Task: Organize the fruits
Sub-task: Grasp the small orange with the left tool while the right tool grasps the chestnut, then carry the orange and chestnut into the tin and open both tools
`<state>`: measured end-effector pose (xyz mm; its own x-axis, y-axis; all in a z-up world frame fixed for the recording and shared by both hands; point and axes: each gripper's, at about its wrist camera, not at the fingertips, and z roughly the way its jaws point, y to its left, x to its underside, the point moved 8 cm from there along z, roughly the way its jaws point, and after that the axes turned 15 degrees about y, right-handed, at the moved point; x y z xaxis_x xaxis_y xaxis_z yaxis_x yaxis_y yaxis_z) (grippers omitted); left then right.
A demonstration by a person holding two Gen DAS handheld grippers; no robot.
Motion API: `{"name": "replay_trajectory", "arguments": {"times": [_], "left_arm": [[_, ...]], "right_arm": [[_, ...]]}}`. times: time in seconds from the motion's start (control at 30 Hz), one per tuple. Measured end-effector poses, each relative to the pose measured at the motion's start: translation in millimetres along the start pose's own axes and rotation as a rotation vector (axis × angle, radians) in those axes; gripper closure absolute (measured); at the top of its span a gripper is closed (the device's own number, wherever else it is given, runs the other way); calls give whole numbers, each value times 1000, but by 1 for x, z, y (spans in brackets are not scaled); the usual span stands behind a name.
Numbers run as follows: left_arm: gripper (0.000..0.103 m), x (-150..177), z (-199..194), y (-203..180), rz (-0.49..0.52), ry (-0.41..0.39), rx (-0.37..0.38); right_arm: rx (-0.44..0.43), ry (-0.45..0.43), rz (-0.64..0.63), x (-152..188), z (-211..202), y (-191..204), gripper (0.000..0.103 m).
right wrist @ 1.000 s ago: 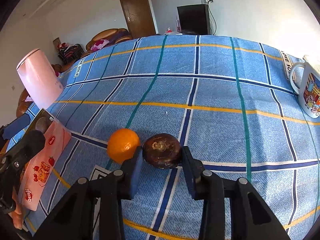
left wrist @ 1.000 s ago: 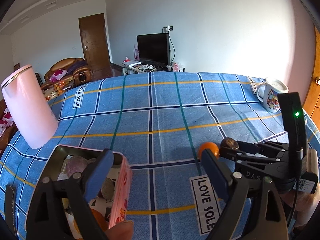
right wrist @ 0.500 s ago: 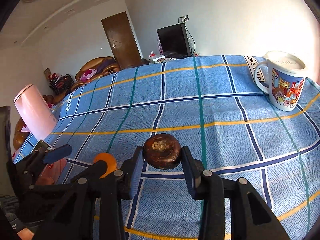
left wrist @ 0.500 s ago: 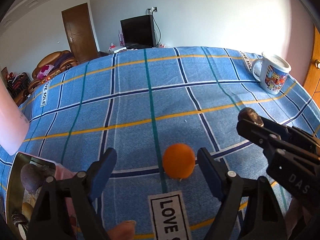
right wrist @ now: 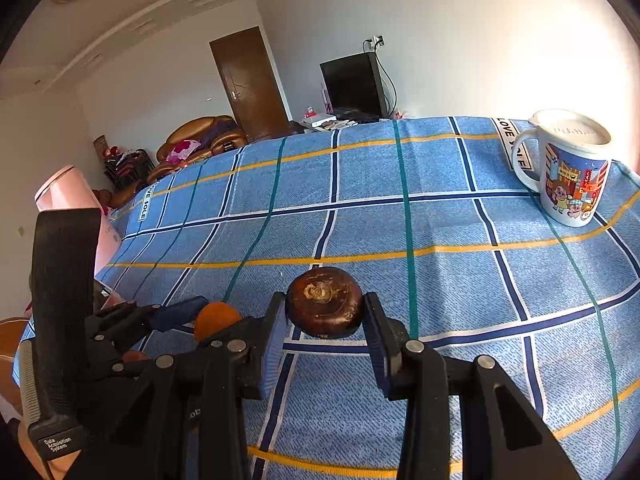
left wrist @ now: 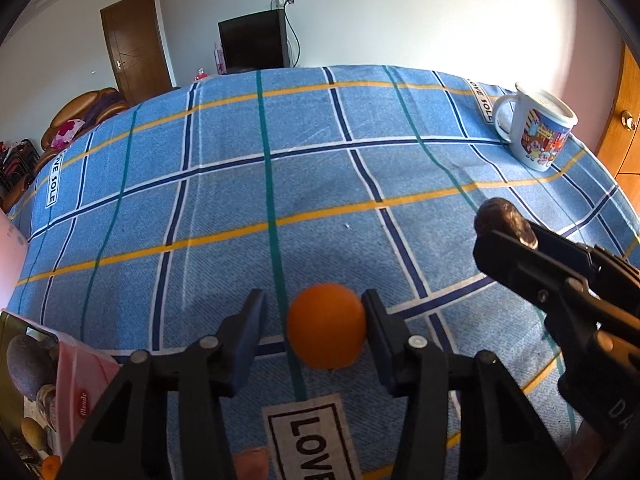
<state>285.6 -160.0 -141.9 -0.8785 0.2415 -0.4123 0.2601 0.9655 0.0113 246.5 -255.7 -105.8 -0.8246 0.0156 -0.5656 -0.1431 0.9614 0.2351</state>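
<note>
While the left gripper (left wrist: 312, 330) closes its jaws around the orange (left wrist: 326, 326), the fruit sits on the cloth between the pads, right pad touching, left pad apart; just right of the orange, the right gripper (right wrist: 324, 314) grips a dark brown round fruit (right wrist: 325, 302) clear of the cloth

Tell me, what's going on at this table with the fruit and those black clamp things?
A person is sorting fruit with a pair of handheld tongs in each hand. The right tongs grip a round dark brown fruit above the blue checked tablecloth. The left tongs are closing around a round orange fruit lying on the cloth; one pad touches it, the other has a gap. A pink box holding other fruit sits at the left edge.
</note>
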Motion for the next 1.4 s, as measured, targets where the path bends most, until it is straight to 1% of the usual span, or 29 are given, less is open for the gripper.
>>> {"name": "replay_trajectory", "arguments": {"times": [0.03, 0.07, 0.1, 0.23, 0.37, 0.57, 0.67, 0.87, 1.03, 1.2, 1.4], "left_arm": [[65, 1, -1, 0, 4, -3, 8], [67, 2, -2, -1, 6, -6, 5], [67, 3, -2, 0, 5, -8, 0], [67, 10, -7, 4, -6, -16, 19], [67, 16, -17, 6, -10, -44, 26], [67, 28, -36, 8, -11, -103, 12], [67, 33, -44, 9, -6, -137, -3], [67, 43, -60, 8, -2, -198, -10], [67, 51, -69, 14, -11, -229, 2], [67, 57, -78, 21, -21, -260, -2], [67, 65, -97, 38, -50, -306, -1]], "right_arm": [[2, -3, -6, 0, 0, 1, 63], [2, -7, -10, -1, 0, 1, 63], [-1, -10, -11, 0, -1, 2, 63], [-10, -36, -4, -1, -6, 1, 63], [-15, -75, 3, -2, -14, -1, 63], [-21, -116, -2, 0, -24, 3, 63], [-11, -133, -11, 3, -29, 6, 63], [33, -175, -39, 14, -44, 15, 63], [60, -199, -68, 22, -53, 22, 63], [69, -208, -90, 28, -57, 31, 63], [44, -215, -117, 33, -57, 53, 63]]}}
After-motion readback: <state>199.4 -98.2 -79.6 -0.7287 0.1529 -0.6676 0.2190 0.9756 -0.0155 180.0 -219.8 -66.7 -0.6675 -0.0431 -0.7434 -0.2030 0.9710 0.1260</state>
